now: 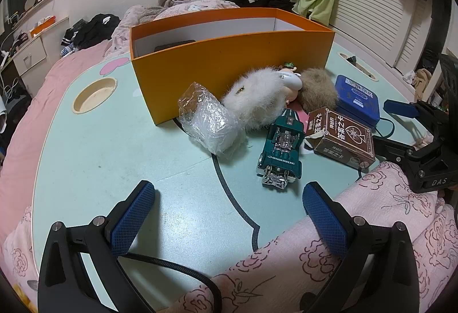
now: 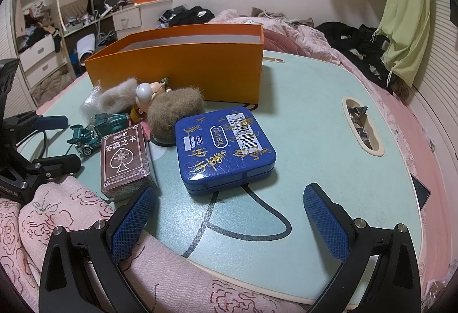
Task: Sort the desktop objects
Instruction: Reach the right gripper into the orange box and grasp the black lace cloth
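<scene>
An orange box stands at the back of the pale green table; it also shows in the right wrist view. In front of it lie a bubble-wrapped packet, a white fluffy item, a small figurine, a brown fluffy item, a green toy car, a brown card box and a blue tin. My left gripper is open and empty, near the table's front. My right gripper is open and empty, just short of the blue tin.
A round cup recess sits at the table's left and a slot recess holding wrappers at its right. Pink floral bedding lies along the front edge. A cable runs under my left gripper.
</scene>
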Motion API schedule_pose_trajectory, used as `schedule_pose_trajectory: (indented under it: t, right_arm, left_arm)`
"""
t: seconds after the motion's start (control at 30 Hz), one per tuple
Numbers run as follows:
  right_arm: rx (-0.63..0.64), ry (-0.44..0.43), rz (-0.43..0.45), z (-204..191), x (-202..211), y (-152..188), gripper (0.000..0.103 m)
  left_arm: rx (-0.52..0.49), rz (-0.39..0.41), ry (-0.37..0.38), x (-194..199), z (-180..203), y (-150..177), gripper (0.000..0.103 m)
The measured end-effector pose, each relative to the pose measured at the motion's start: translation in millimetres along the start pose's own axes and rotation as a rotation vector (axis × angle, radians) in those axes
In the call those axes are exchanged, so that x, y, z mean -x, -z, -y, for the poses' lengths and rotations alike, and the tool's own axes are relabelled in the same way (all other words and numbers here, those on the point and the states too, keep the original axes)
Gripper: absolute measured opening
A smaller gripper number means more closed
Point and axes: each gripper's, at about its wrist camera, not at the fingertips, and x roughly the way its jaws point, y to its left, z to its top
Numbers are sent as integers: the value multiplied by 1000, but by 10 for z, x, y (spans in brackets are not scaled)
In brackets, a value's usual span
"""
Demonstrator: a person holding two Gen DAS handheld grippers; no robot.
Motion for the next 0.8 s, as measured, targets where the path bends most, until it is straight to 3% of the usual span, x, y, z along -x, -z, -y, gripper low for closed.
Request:
schedule_pose_trajectory:
  t: [0.4,0.5,0.6,0.67,0.73,0.8]
  right_arm:
    - [-9,8,-9,1,27,-27,103]
    - [-54,-36,21,52,207,-132,92]
    - [-96,-51,95,72,424,-506,89]
    - [-111,-123,93,-7,445,-841,85]
    - [-106,-212,35,-142,322,-1178,81]
    - [-114,-314,-80,-331,12,-1568,77]
  left_arm:
    - [2,1,2,2,3,-2,103]
    - [6,7,10,17,4,-2,103]
    - [6,10,12,29,2,-9,103]
    - [10,15,18,34,-12,-7,103]
    - [11,18,21,37,-17,-6,103]
    - [12,20,22,37,-20,-4,103]
